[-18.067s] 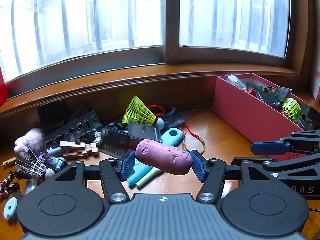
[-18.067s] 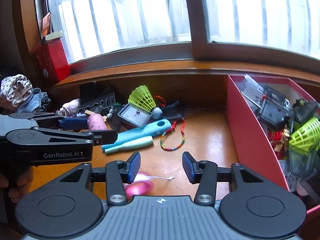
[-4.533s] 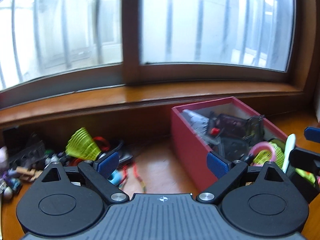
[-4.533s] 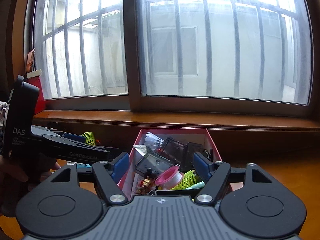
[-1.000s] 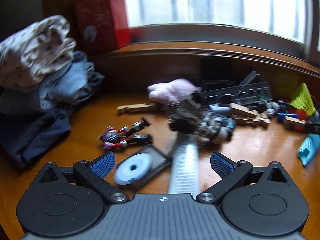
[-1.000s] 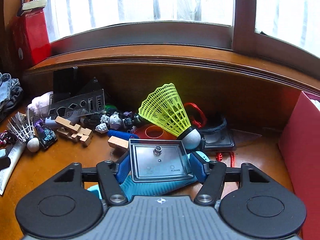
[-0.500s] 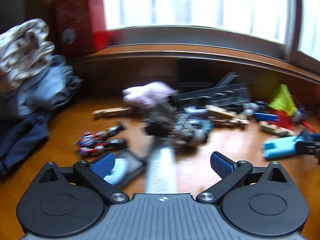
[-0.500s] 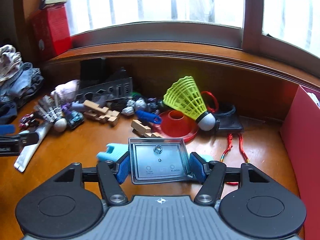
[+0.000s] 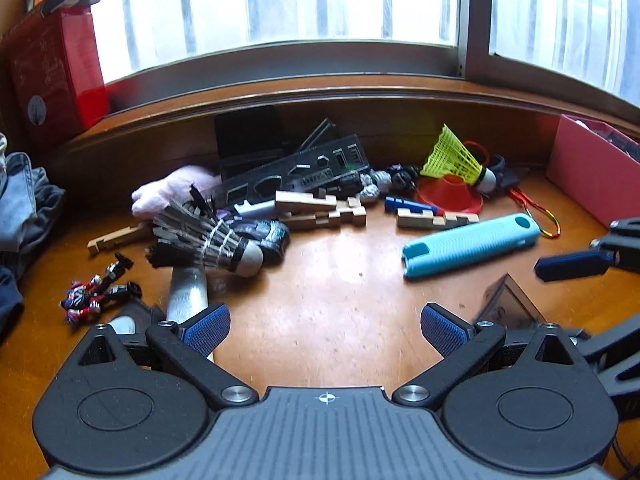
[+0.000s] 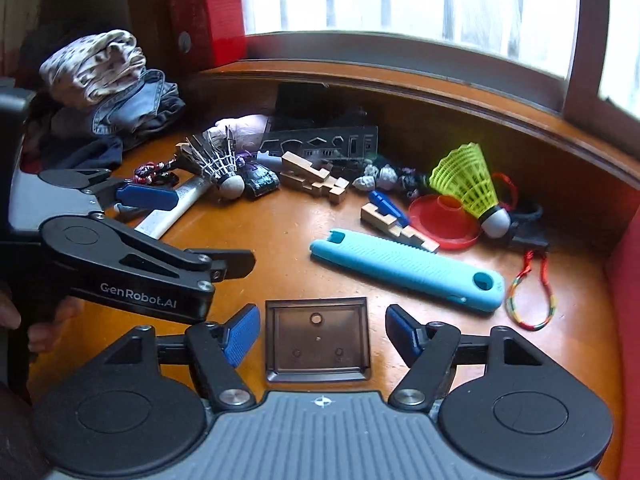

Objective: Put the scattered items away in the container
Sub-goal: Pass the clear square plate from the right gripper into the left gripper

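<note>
on a cluttered wooden desk [image 9: 320, 320] under a barred window, a two-handed tidy-up is caught between picks. at far left a heap of folded clothes [image 10: 120, 80] sits apart from the mess, seemingly not part of the job. next to it lie small red-and-black toy figures [image 9: 96, 292], a white tube [image 9: 186, 292] and a dark feathered shuttlecock [image 9: 208, 240] resting across the tube's far end.

the left gripper [image 9: 326, 326] hangs low over bare wood with its blue pads spread wide and nothing between them; the tube runs just beside its left pad, so it looks lined up for that end of the pile.

in the middle, wooden puzzle pieces [image 9: 320, 210] and a black metal plate [image 9: 288, 172] are heaped against the back wall, likely pushed there out of the way. a long teal handle [image 9: 468, 244] lies alone on open wood, easy to reach from either side.

the right gripper [image 10: 322, 332] is parted too, its pads standing clear of a dark square tray [image 10: 318, 338] that lies flat on the desk between them. the tray is not gripped; the fingers straddle it, which suggests a regrasp.

farther right a yellow shuttlecock [image 9: 460, 160] leans over a red cone [image 9: 448, 196], with a beaded cord [image 10: 528, 296] nearby. the pink-red container [image 9: 588, 176], where all this belongs, stands at the right edge, well apart from both tools. much remains scattered.
</note>
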Action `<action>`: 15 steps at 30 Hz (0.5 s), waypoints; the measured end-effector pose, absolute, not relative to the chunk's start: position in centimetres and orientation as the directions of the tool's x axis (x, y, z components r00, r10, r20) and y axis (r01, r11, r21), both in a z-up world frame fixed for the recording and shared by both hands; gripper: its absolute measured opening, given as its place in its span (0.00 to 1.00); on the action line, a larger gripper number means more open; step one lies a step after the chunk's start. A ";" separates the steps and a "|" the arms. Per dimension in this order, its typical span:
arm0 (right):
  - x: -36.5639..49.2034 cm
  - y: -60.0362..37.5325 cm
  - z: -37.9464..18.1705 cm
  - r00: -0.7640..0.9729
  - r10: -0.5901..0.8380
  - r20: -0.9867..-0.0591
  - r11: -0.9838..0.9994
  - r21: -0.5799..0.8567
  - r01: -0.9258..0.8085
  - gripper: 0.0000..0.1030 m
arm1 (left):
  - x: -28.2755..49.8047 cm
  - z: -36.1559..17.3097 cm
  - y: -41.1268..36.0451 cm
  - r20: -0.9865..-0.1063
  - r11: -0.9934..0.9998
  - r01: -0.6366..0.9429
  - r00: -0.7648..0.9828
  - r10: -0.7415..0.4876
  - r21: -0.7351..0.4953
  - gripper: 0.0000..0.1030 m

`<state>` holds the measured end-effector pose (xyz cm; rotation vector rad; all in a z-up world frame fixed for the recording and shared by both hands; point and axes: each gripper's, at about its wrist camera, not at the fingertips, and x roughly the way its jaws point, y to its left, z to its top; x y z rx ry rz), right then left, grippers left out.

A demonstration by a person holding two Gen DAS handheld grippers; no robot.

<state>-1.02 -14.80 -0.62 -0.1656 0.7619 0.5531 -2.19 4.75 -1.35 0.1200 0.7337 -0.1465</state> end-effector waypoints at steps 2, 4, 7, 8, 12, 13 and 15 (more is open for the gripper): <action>-1.3 -15.2 -0.5 0.580 0.414 -0.702 0.846 0.060 -0.530 0.70 | -2.6 -1.3 5.0 -0.680 0.984 0.166 0.729 -0.076 0.067 1.00; -1.3 -15.4 -0.9 0.551 0.410 -0.727 0.844 0.073 -0.531 0.70 | -3.1 -1.3 5.4 -0.687 0.986 0.148 0.725 -0.058 0.072 1.00; -1.6 -15.0 -1.6 0.504 0.420 -0.754 0.833 0.099 -0.545 0.72 | -3.8 -1.4 6.2 -0.700 0.992 0.111 0.713 -0.038 0.060 1.00; -1.8 -14.8 -1.7 0.494 0.431 -0.755 0.824 0.106 -0.556 0.72 | -4.0 -1.5 6.5 -0.705 0.994 0.098 0.709 -0.031 0.055 1.00; -3.8 -13.5 -1.1 0.413 0.550 -0.726 0.722 0.164 -0.672 0.70 | -4.9 -1.3 6.9 -0.707 0.996 0.071 0.707 -0.019 0.044 1.00; -4.3 -13.3 -0.8 0.413 0.560 -0.718 0.706 0.153 -0.691 0.70 | -5.1 -1.1 6.9 -0.705 0.997 0.072 0.709 -0.022 0.042 1.00; -5.0 -13.3 -0.3 0.437 0.550 -0.712 0.707 0.120 -0.697 0.72 | -5.4 -0.9 6.5 -0.701 0.996 0.085 0.712 -0.039 0.031 1.00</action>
